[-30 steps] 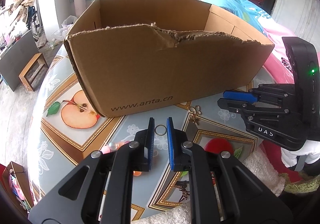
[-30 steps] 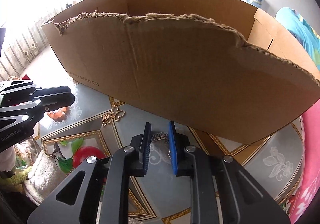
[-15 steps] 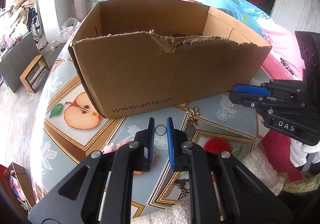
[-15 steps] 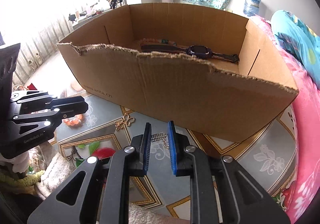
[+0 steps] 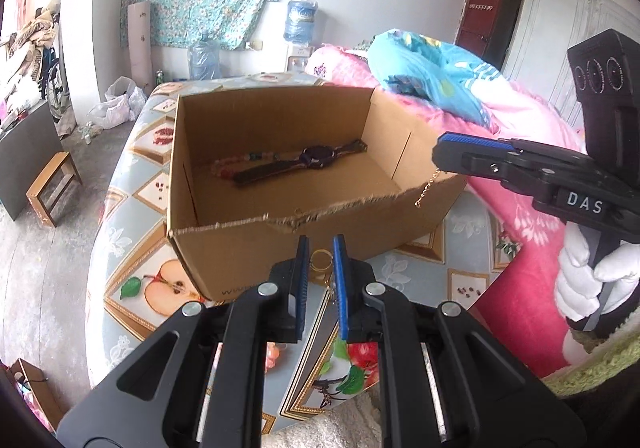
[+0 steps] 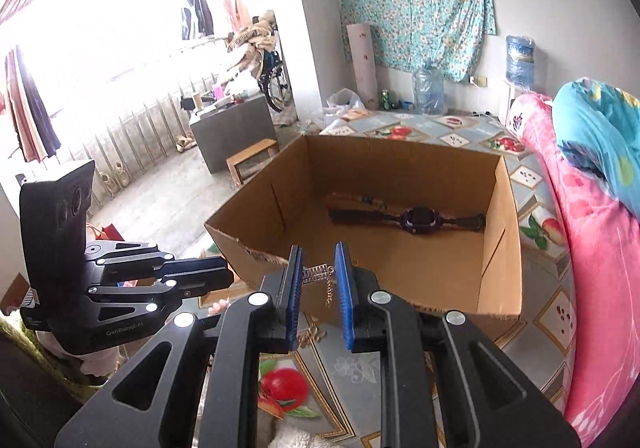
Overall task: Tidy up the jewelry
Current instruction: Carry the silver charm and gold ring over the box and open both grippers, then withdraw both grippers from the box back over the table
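An open cardboard box (image 5: 224,248) (image 6: 496,288) stands on the fruit-patterned table. A dark watch (image 5: 318,157) (image 6: 420,218) and a beaded bracelet (image 5: 224,168) (image 6: 360,201) lie inside it. My left gripper (image 5: 320,254) is shut on a gold ring (image 5: 321,259) with a chain, raised at the box's near rim. My right gripper (image 6: 318,271) (image 5: 444,152) is shut on a silver bar with a gold chain (image 6: 320,274) (image 5: 426,190), held above the box's front edge.
A pink bracelet (image 5: 274,354) and a gold butterfly piece (image 6: 310,336) lie on the table (image 5: 120,248) near me. A pink and blue bed (image 5: 440,88) lies to the right. White fluffy cloth (image 5: 340,432) covers the near table edge.
Both grippers have risen from table level to above the box rim, each carrying its piece of jewelry. The box interior with the watch has come into view.
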### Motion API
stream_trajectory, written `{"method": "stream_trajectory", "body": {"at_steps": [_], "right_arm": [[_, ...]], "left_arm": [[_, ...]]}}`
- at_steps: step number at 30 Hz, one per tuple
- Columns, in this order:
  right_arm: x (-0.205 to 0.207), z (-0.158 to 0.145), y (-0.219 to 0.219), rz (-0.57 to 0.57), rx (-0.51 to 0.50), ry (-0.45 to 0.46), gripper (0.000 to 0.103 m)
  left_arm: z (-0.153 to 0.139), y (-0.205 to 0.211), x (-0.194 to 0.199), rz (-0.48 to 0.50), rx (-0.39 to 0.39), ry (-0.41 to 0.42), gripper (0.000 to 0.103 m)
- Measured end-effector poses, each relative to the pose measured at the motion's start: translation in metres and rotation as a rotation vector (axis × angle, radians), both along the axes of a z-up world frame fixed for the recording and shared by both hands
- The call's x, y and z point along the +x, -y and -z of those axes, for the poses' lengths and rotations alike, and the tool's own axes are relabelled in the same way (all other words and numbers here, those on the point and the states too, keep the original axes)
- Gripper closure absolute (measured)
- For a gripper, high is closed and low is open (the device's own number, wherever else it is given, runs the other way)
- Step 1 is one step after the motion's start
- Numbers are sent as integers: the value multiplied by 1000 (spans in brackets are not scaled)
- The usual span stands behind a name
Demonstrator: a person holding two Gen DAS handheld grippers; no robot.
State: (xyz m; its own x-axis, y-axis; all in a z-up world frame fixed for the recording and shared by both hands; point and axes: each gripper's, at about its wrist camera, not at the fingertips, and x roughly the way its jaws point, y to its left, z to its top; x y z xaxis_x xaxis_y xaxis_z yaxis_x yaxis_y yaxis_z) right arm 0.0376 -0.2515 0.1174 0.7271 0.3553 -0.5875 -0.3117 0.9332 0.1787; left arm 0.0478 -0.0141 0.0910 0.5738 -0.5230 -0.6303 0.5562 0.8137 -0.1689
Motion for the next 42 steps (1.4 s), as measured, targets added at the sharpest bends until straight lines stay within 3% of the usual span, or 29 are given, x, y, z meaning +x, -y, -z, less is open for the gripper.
{"method": "stream_trajectory", "body": {"at_steps": [5,8,13,17,23,26,27,31,42], "right_arm": [[15,-21,1,-1,23,70,86],[33,-26,5,22,22,82,86],[73,-5,20,88,46,2,86],[99,16,29,148,6,-55,86],[120,39,43,208,2,-151,85],[121,41,49,223,14,-161,83],[120,40,50,227,21,-162,77],[117,39,55,234,34,-151,72],[88,21,51,233,58,-82,67]], "left_arm": [[-32,5,15,35,-45,55,92],[-42,17,33,34,-27,79,92],[-33,43,79,-9,50,46,92],[-18,64,114,-44,118,0,92],[-2,84,145,-106,181,-26,91],[2,88,147,-118,183,-42,78],[3,88,147,-123,182,-41,73],[1,88,144,-136,184,-26,63],[-24,62,114,-186,115,34,45]]}}
